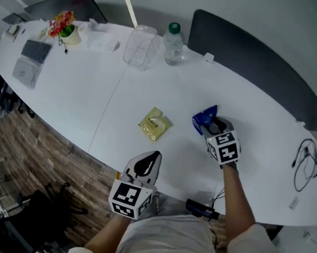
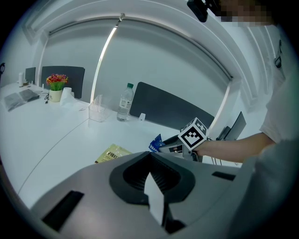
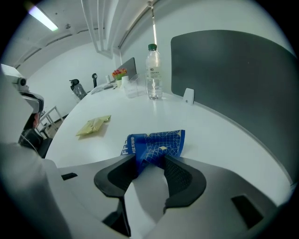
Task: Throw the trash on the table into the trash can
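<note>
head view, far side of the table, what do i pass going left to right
flower pot → clear plastic container → water bottle → small white tag

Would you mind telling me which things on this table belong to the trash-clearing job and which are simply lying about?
Part of the job:
blue wrapper, pinched in the right gripper
yellow packet, loose on the table
No trash can is in view.

Just lying about:
water bottle
clear container
flower pot
cables
</note>
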Demonstrator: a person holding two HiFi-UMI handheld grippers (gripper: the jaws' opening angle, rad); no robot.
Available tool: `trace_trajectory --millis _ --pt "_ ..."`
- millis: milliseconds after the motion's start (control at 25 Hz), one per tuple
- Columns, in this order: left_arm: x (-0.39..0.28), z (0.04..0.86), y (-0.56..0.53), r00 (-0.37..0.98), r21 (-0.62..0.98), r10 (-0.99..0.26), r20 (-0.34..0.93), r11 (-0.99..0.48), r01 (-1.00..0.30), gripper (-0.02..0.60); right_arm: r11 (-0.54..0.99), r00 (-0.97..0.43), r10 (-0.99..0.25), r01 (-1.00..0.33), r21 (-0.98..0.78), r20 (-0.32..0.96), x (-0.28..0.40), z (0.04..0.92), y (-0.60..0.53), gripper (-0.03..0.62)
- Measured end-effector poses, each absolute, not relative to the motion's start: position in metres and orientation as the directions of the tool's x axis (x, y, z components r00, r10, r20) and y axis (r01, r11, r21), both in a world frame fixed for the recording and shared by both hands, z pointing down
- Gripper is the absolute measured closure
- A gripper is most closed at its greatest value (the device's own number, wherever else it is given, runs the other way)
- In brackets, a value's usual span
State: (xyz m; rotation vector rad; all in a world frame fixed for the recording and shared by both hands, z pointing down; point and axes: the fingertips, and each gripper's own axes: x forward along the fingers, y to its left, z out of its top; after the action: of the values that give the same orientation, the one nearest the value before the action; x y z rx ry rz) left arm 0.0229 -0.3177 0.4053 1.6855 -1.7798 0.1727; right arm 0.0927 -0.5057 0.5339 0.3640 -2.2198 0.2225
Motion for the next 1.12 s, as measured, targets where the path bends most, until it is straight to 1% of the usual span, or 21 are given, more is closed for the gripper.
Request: trace_trajectory --millis 80,200,280,520,840,1120 --pt "0.022 0.405 -0.316 0.057 0.341 -0.837 0.545 0.158 -0.927 0.58 0.942 -0.595 -0.184 -0.333 -0.032 0.782 0.092 0.533 -0.504 0.424" --pt "0.02 0.404 -0.314 0.053 0.338 -0.836 0.546 0.162 -0.927 0.58 0.944 -0.594 -0.191 -0.328 -0.019 0.781 0.089 0.533 -0.502 0.519" --pt "0.019 0.403 -0.313 0.049 0.335 -0.837 0.546 0.164 -0.928 0.58 0.943 -0.597 -0.201 -0.332 -0.011 0.776 0.089 0.532 -0.501 0.543" --pt "0.019 0.401 -0.307 0.038 0.331 -0.837 0.546 0.173 -0.928 0.58 0.939 -0.613 -0.207 -0.343 -0.021 0.762 0.089 0.527 -0.499 0.56" --pt "0.02 0.391 -0.303 0.023 0.323 -0.849 0.527 0.175 -0.93 0.58 0.938 -0.638 -0.195 -0.344 -0.048 0.745 0.091 0.518 -0.489 0.56" --pt "0.02 0.38 -0.298 0.012 0.319 -0.863 0.505 0.174 -0.932 0.58 0.933 -0.667 -0.207 -0.354 -0.06 0.716 0.094 0.49 -0.483 0.56"
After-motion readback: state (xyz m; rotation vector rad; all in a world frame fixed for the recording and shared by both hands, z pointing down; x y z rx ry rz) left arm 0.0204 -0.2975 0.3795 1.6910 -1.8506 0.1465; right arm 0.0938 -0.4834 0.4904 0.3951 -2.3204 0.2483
